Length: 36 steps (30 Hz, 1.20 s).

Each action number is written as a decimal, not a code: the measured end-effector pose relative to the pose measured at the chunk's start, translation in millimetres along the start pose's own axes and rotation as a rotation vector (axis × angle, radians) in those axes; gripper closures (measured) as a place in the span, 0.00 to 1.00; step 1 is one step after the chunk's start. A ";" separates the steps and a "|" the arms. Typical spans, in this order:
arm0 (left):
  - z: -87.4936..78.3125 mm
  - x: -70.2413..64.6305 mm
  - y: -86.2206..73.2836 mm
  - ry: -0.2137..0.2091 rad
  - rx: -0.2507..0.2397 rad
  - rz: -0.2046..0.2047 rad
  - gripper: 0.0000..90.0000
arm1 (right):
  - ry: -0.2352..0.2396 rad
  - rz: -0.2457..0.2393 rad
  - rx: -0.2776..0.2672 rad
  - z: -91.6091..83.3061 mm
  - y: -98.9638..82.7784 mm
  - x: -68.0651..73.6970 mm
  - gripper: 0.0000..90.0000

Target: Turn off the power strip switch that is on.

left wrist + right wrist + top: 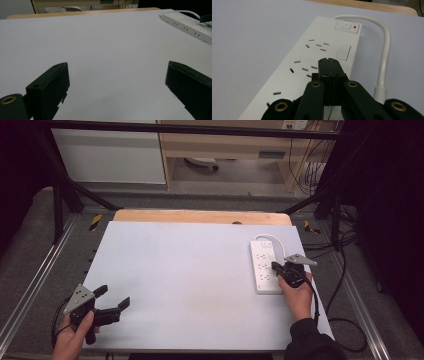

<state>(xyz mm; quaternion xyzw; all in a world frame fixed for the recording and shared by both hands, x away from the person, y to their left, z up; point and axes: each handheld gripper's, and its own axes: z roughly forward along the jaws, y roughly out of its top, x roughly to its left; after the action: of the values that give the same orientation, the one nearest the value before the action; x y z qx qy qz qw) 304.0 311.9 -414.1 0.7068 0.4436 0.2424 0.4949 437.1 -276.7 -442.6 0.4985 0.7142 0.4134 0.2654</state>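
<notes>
A white power strip lies at the table's right side, its white cable curving off the far end. Its switch has a small red mark beside it. My right gripper is over the strip's middle sockets with its jaws pressed together and nothing between them; I cannot tell whether the tips touch the strip. My left gripper rests near the front left corner of the table, jaws wide open over bare white surface. The strip lies far off at the upper right of the left gripper view.
The white table sheet covers most of the top, with a wooden strip showing along the far edge. Black cables trail on the grey floor to the right. Metal frame rails run down the left side.
</notes>
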 end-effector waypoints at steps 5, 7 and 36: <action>-0.1 0.0 0.0 0.000 -0.001 0.000 0.06 | 0.010 0.003 -0.009 -0.2 0.2 -0.4 0.99; -0.1 0.2 0.0 0.001 0.000 0.002 0.06 | 0.011 0.006 -0.014 -0.5 0.7 0.3 0.99; 0.1 0.1 0.0 0.000 0.001 0.002 0.06 | 0.025 0.036 -0.050 -2.7 4.8 3.8 0.81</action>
<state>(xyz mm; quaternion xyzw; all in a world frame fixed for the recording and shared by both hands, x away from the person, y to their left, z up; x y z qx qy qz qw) 304.1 312.0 -414.2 0.7075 0.4431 0.2428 0.4942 436.0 -273.2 -437.0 0.4993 0.6979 0.4420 0.2613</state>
